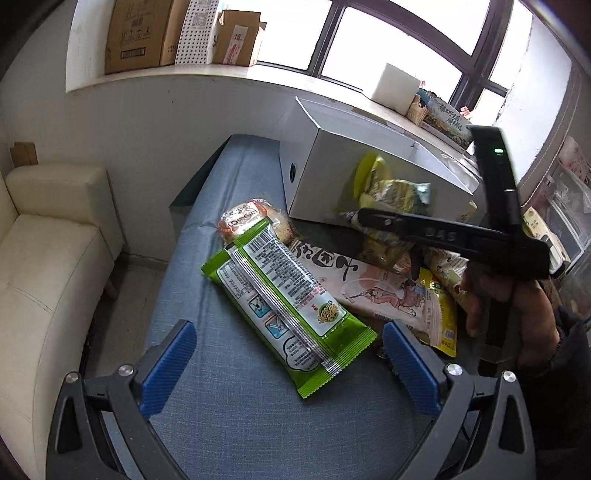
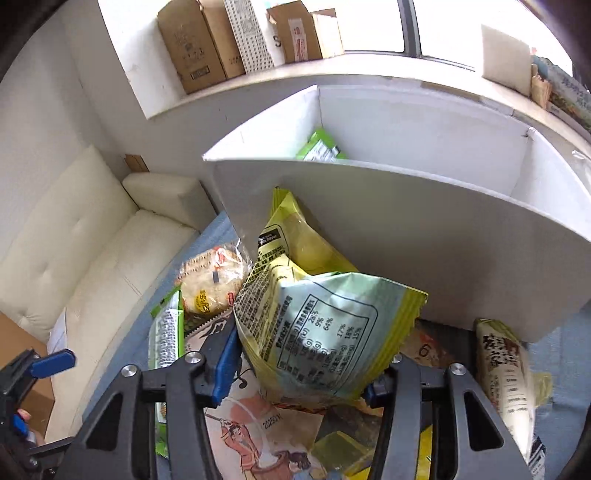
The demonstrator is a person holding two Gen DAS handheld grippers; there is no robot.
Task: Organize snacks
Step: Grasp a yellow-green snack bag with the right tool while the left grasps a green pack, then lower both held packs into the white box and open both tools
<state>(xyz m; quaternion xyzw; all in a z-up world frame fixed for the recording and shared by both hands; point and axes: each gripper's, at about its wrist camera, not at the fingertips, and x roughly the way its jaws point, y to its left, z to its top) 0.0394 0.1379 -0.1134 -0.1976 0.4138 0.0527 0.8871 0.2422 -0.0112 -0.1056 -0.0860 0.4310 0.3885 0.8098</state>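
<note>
My right gripper (image 2: 299,365) is shut on a yellow-green snack bag (image 2: 317,317) and holds it up in front of the white box (image 2: 406,221), below its rim. The same bag (image 1: 391,192) and right gripper (image 1: 354,216) show in the left wrist view. A green packet (image 2: 319,147) lies inside the box. My left gripper (image 1: 288,362) is open and empty above a long green and white packet (image 1: 288,306) on the blue table (image 1: 229,424). A rice cracker pack (image 1: 251,218), a large illustrated bag (image 1: 369,288) and a small yellow packet (image 1: 443,317) lie beside it.
A cream sofa (image 1: 48,266) stands left of the table. Cardboard boxes (image 1: 155,33) sit on the window sill, with a white box (image 1: 395,88) and more packets at its right end. A white tube-shaped packet (image 2: 506,373) lies right of my right gripper.
</note>
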